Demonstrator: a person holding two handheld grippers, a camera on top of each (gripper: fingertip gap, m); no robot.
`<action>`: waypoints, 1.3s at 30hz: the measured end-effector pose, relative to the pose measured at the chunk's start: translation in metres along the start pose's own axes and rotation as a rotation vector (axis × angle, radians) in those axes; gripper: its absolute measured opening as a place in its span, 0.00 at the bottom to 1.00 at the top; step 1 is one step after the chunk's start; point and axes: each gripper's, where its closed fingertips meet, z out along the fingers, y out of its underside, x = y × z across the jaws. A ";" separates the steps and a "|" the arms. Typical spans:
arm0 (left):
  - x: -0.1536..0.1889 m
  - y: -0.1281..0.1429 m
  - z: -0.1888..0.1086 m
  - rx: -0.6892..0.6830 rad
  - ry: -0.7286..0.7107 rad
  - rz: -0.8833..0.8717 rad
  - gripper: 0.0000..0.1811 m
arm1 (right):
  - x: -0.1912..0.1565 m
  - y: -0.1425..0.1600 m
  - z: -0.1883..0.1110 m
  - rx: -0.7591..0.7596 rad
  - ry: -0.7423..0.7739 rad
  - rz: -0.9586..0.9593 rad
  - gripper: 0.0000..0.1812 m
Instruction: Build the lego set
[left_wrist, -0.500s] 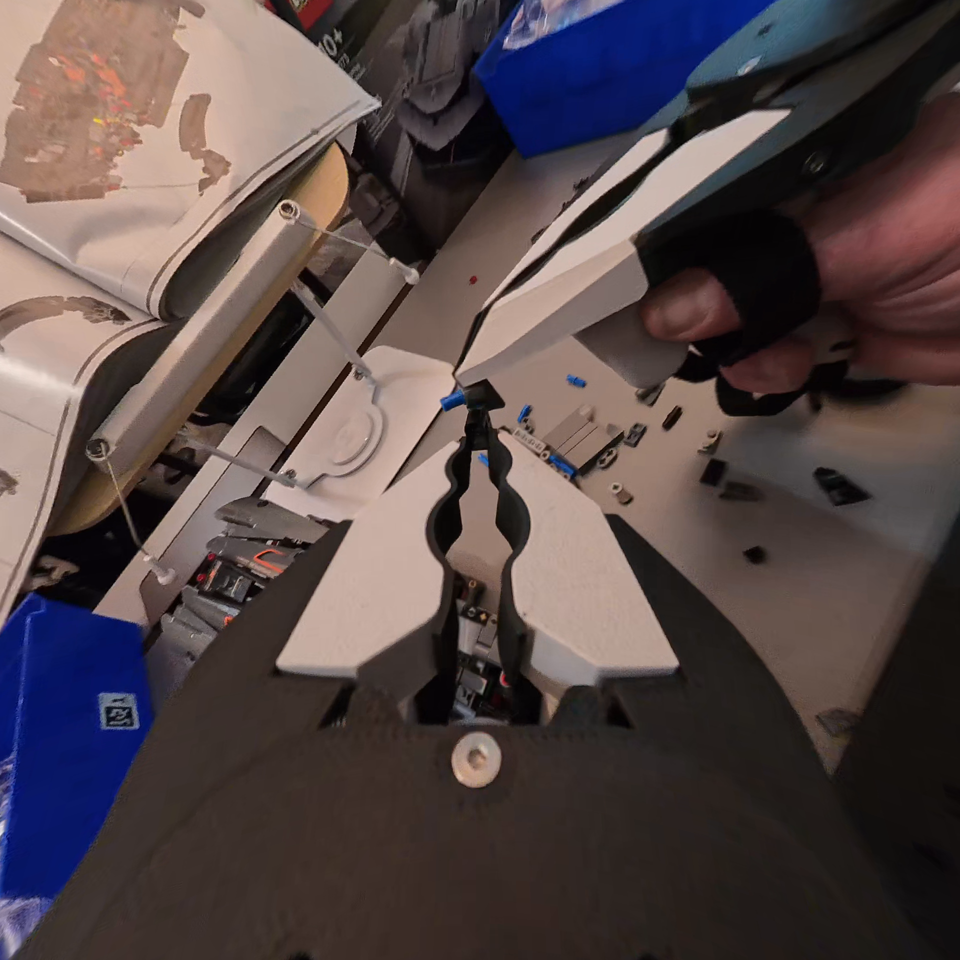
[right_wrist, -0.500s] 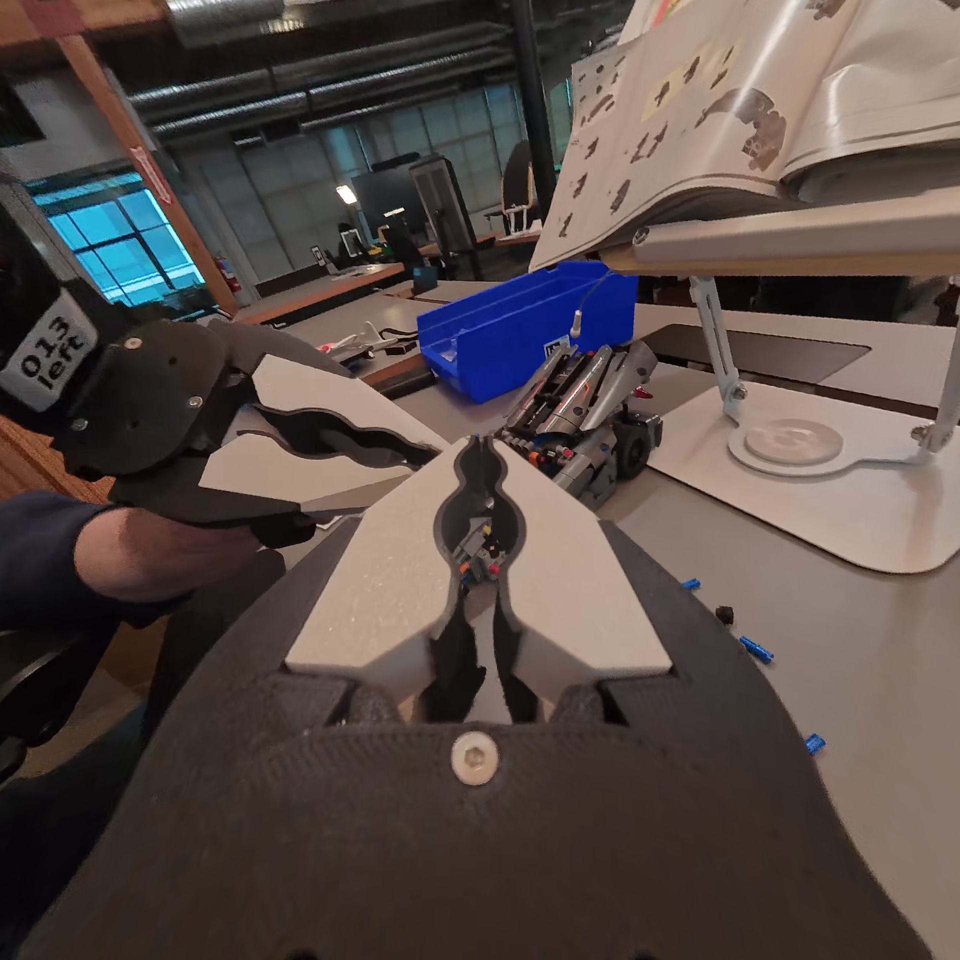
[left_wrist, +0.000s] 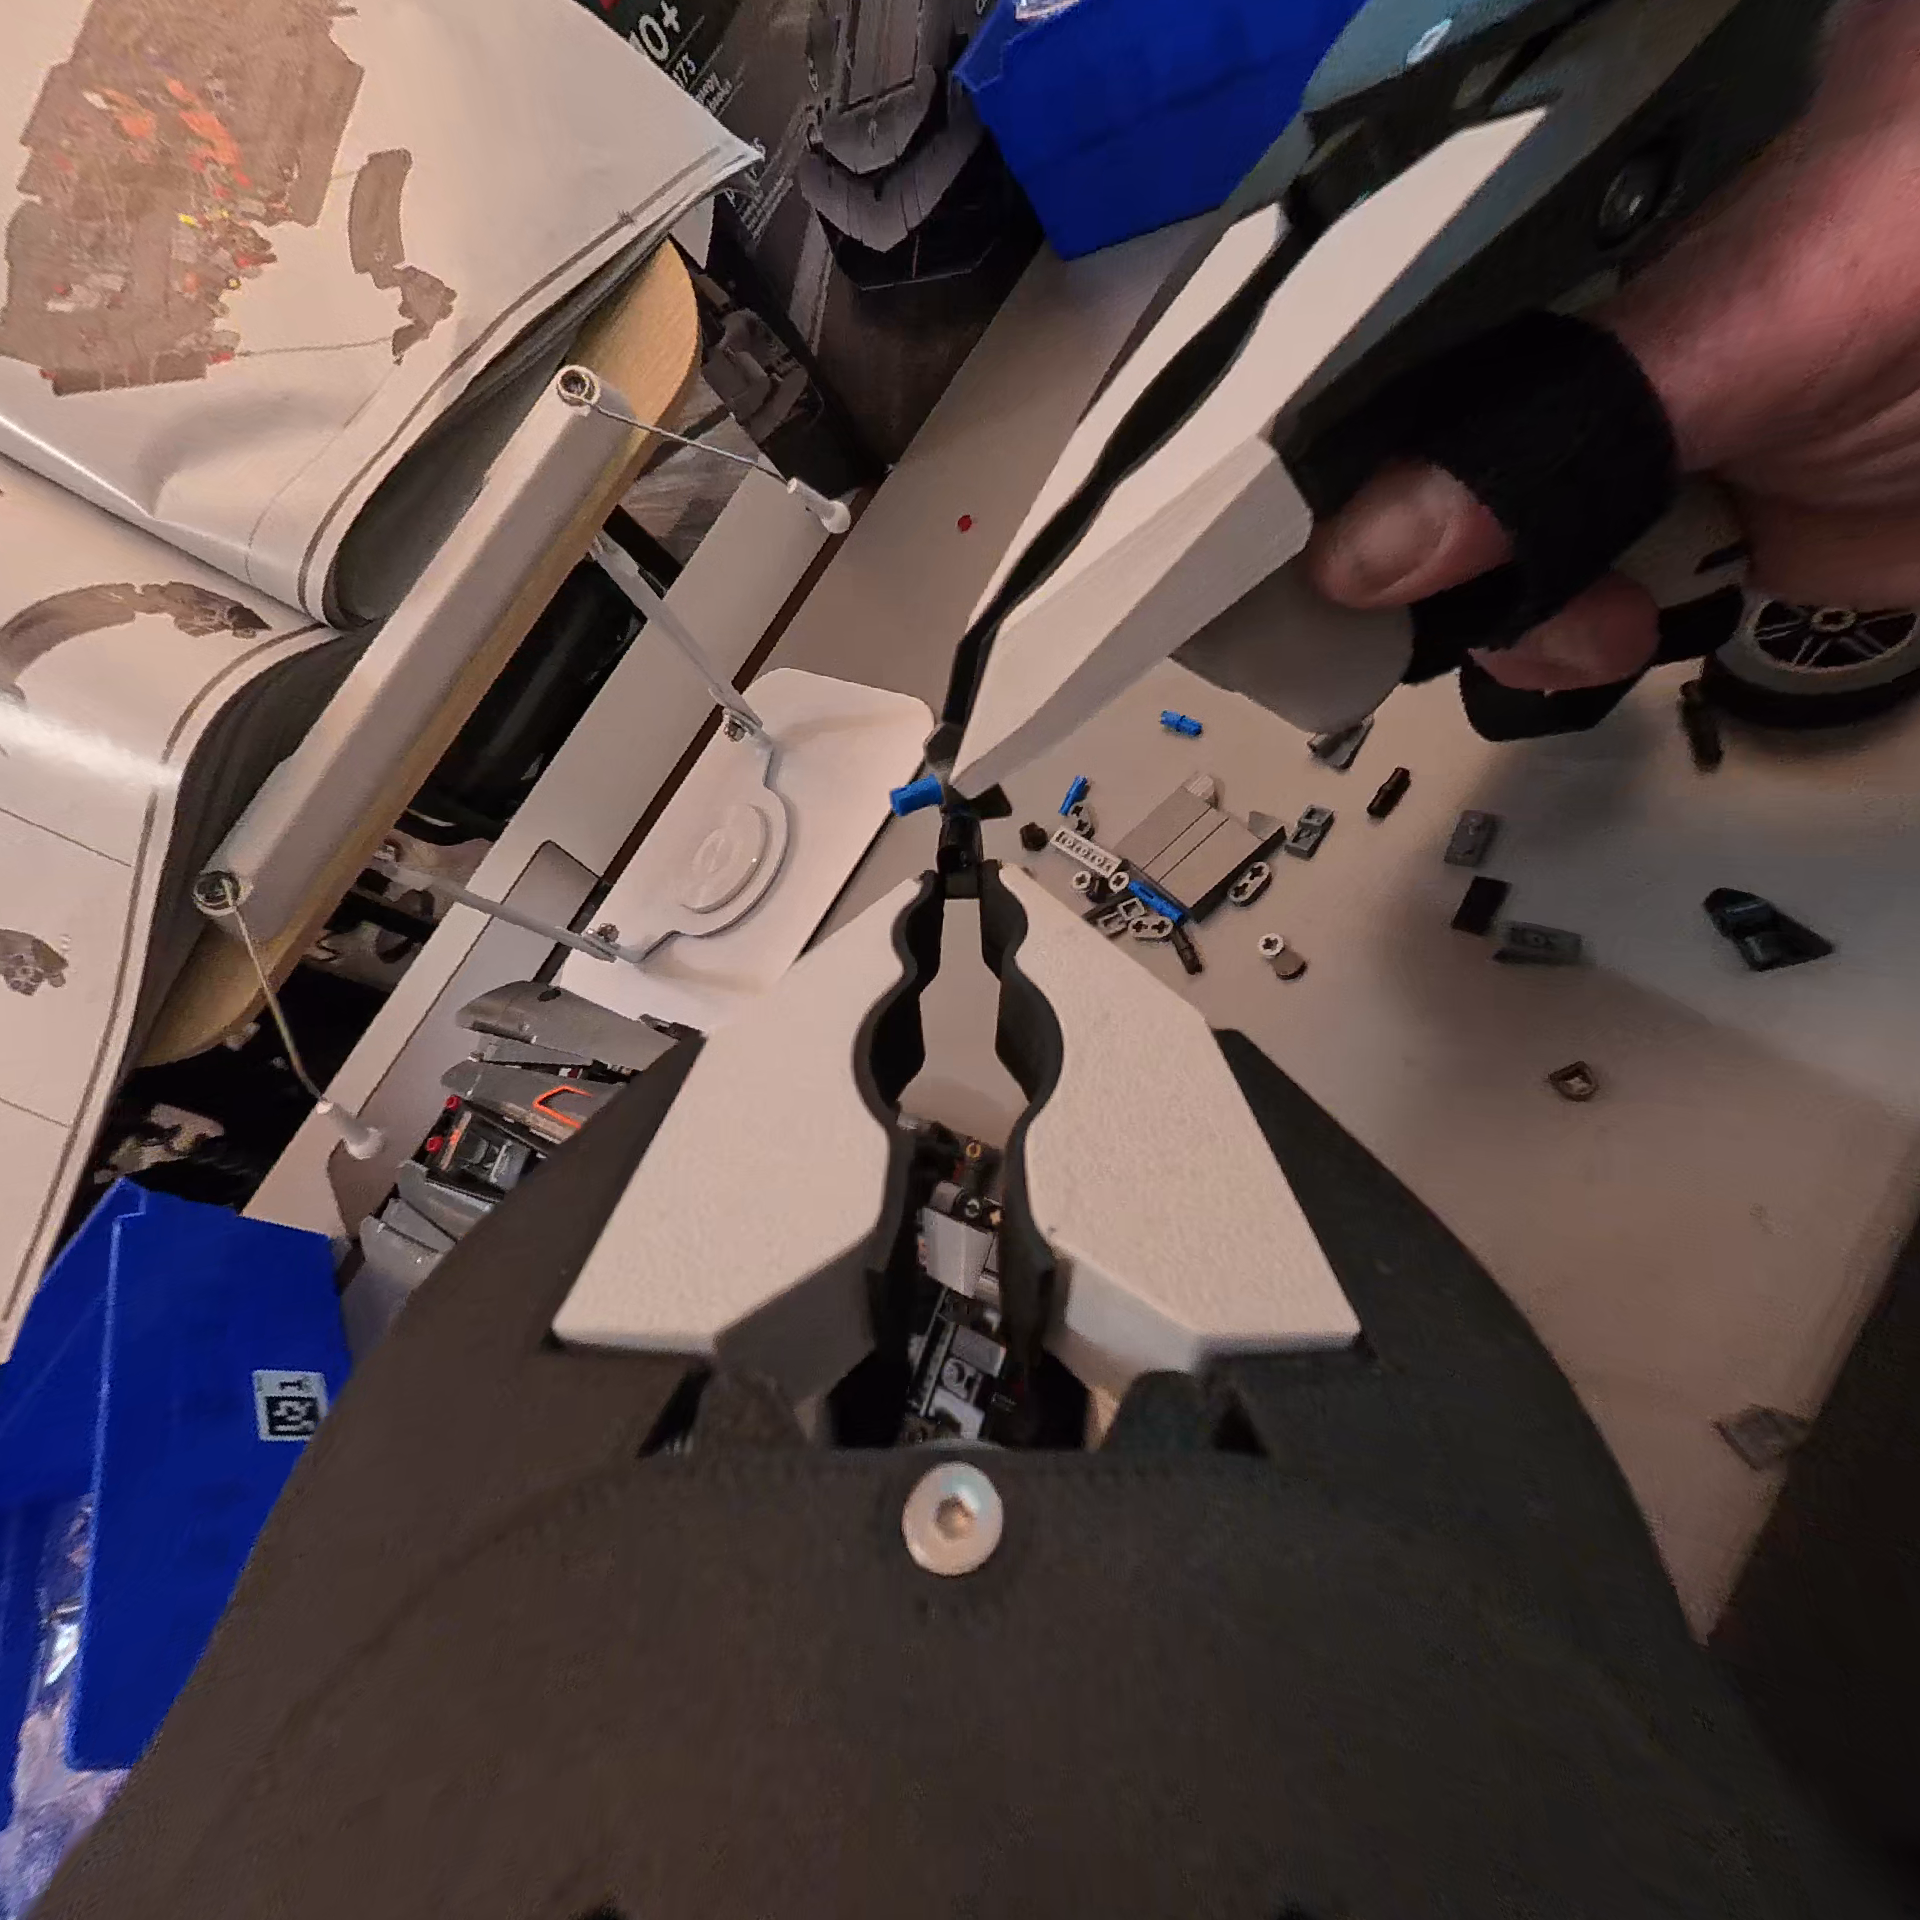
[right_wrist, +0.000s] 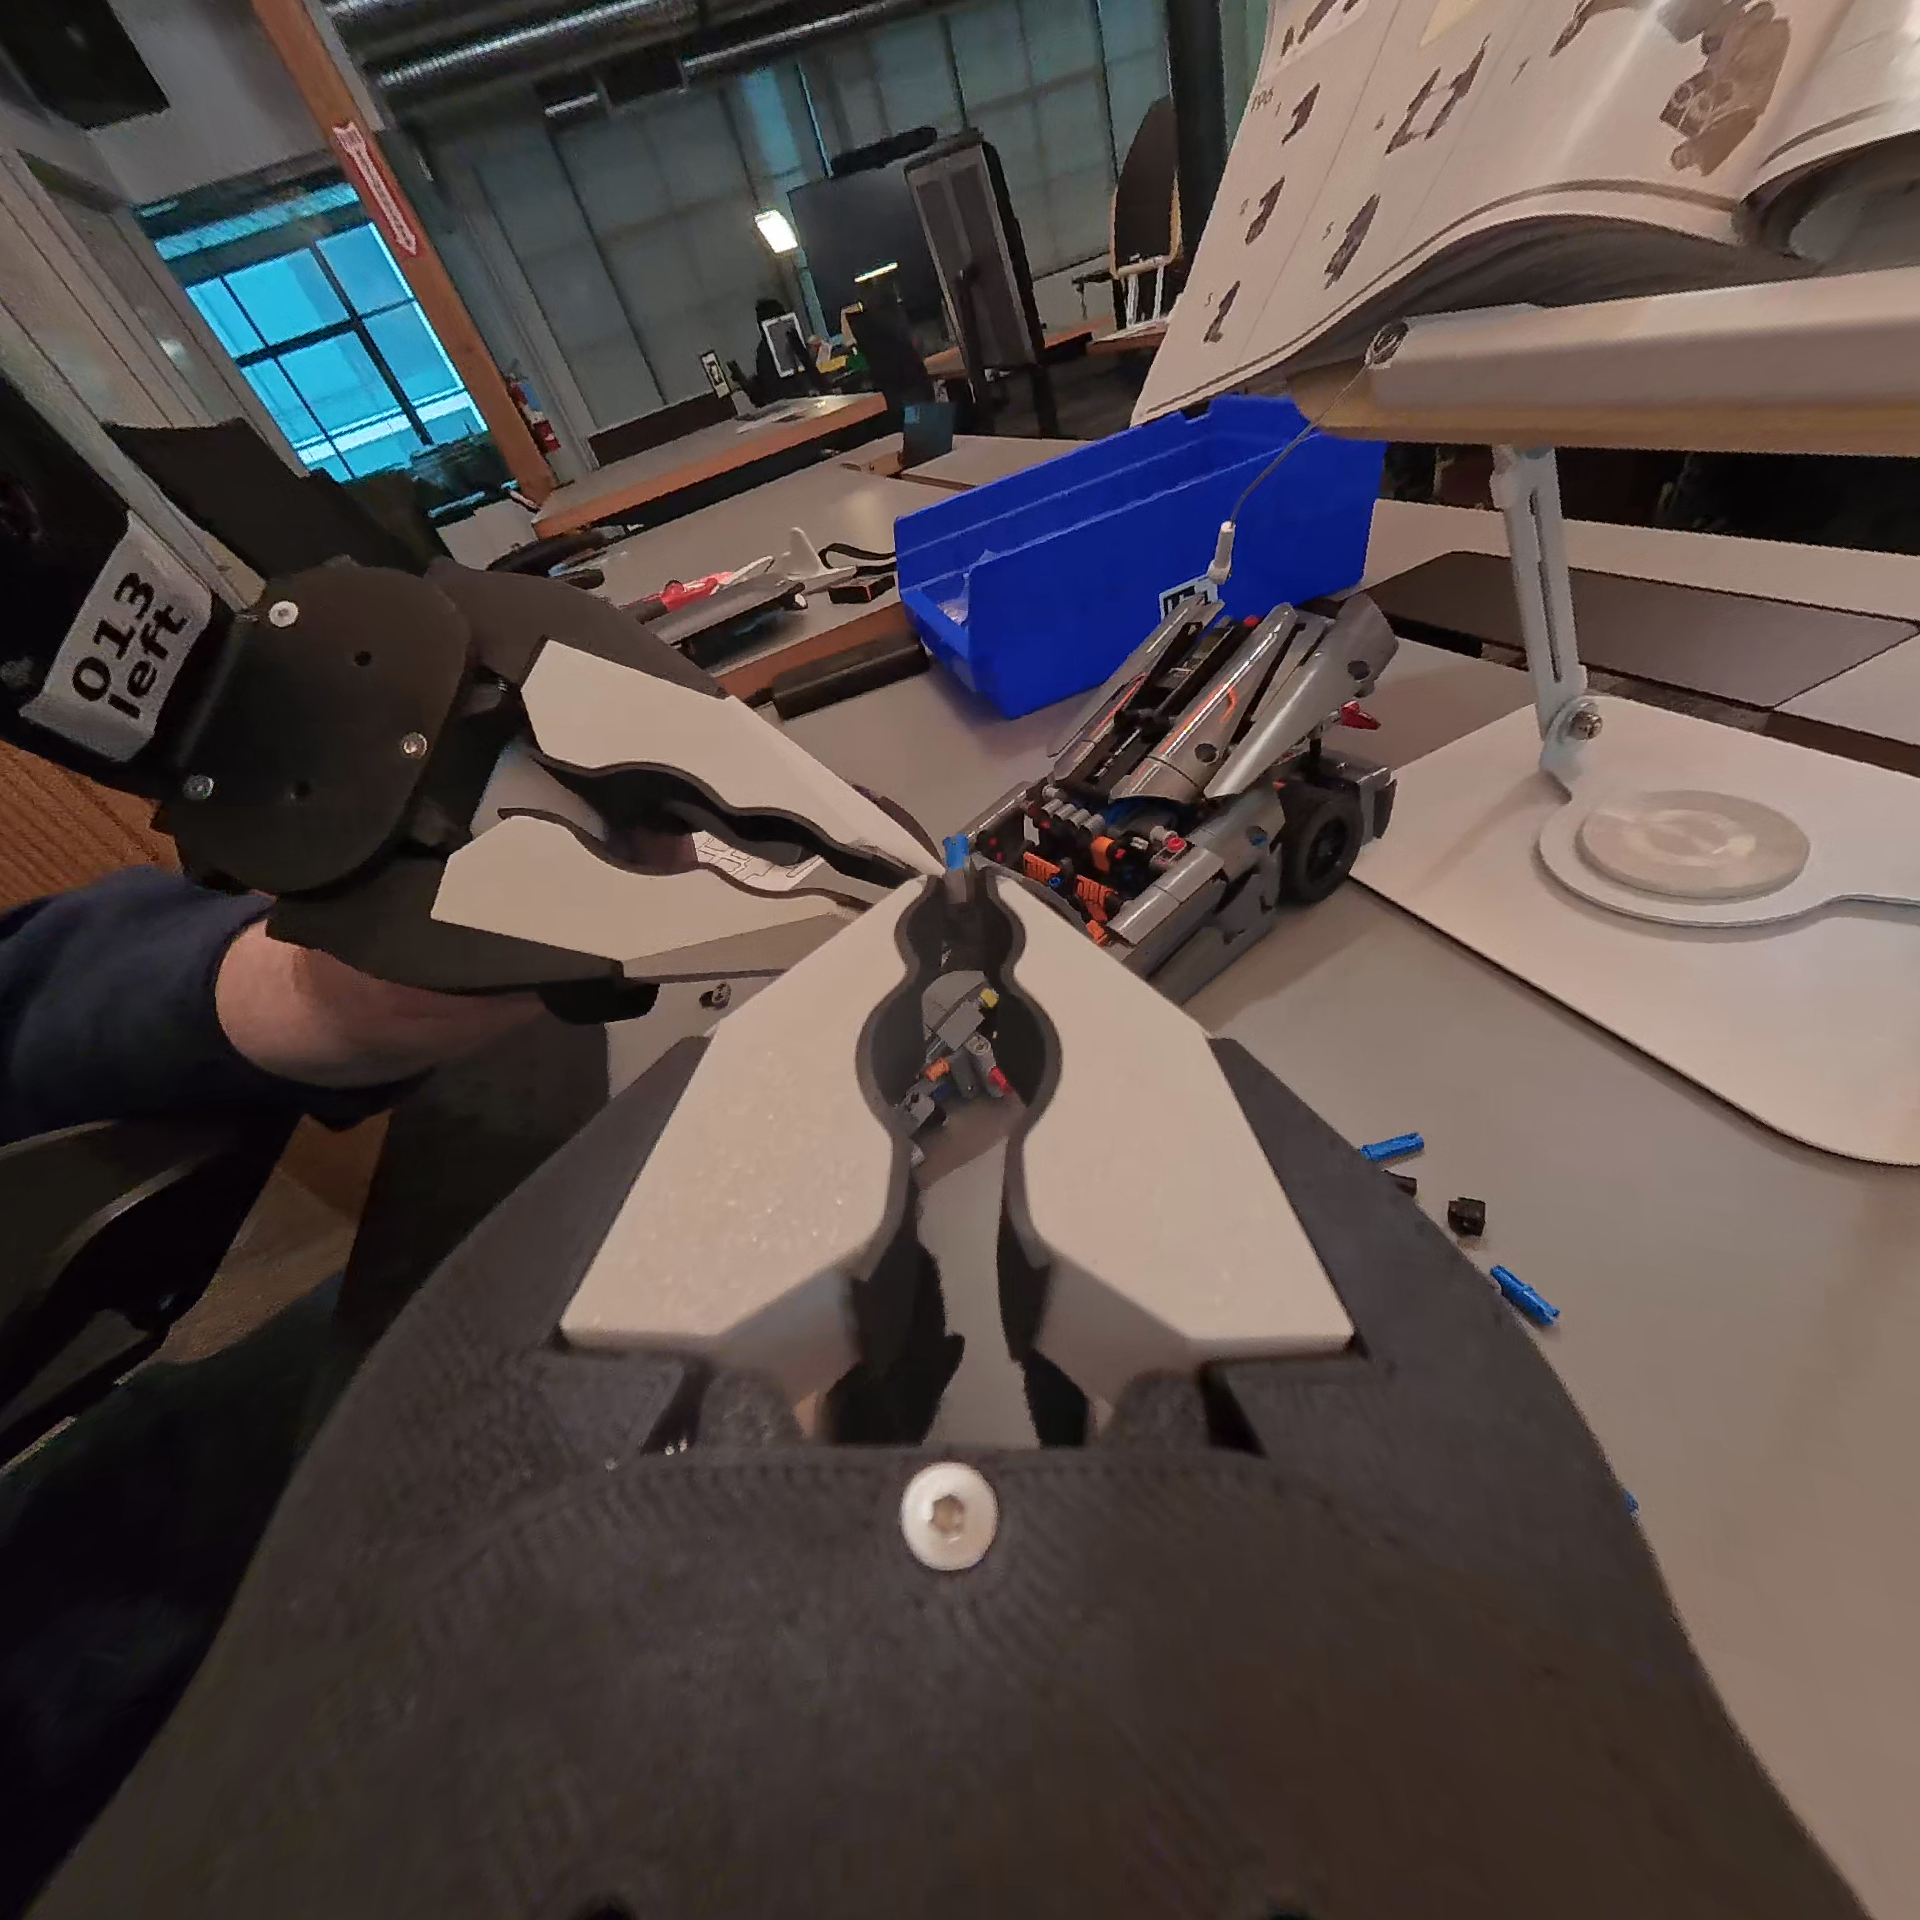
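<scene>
In the left wrist view my left gripper (left_wrist: 961, 883) is shut on a small black lego piece (left_wrist: 958, 850) that sticks up from its tips. My right gripper (left_wrist: 943, 767) comes in from the upper right, shut on a blue pin (left_wrist: 914, 798), and the pin touches the top of the black piece. In the right wrist view my right gripper (right_wrist: 956, 885) holds the blue pin (right_wrist: 954, 854) at its tips, and the left gripper (right_wrist: 914, 862) meets it from the left. The partly built grey and black car (right_wrist: 1195, 779) stands on the table behind; it also shows in the left wrist view (left_wrist: 520, 1091).
Several loose grey, black and blue pieces (left_wrist: 1174, 852) lie on the table, and a wheel (left_wrist: 1829, 644) lies under the person's hand. An open instruction book (right_wrist: 1558, 156) rests on a white stand (right_wrist: 1662, 862). A blue bin (right_wrist: 1091, 561) stands behind the car. More blue pins (right_wrist: 1392, 1146) lie at the right. The grippers are tip to tip, or close to it. Both grippers' tips are roughly 20 cm from the wheel (left_wrist: 1829, 644).
The two grippers stay tip to tip. The right gripper has shifted a little, and the blue pin now shows above its fingertips in the right wrist view.
</scene>
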 end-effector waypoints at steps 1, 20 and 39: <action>0.000 0.000 0.000 0.000 -0.007 0.010 0.03 | 0.000 0.000 0.000 0.002 0.002 0.008 0.02; 0.001 -0.001 -0.001 0.014 0.018 0.035 0.13 | 0.012 -0.002 -0.008 0.065 -0.068 0.214 0.02; 0.034 0.016 0.000 -0.009 0.357 -0.099 0.12 | -0.016 0.014 -0.007 -0.092 -0.271 0.092 0.02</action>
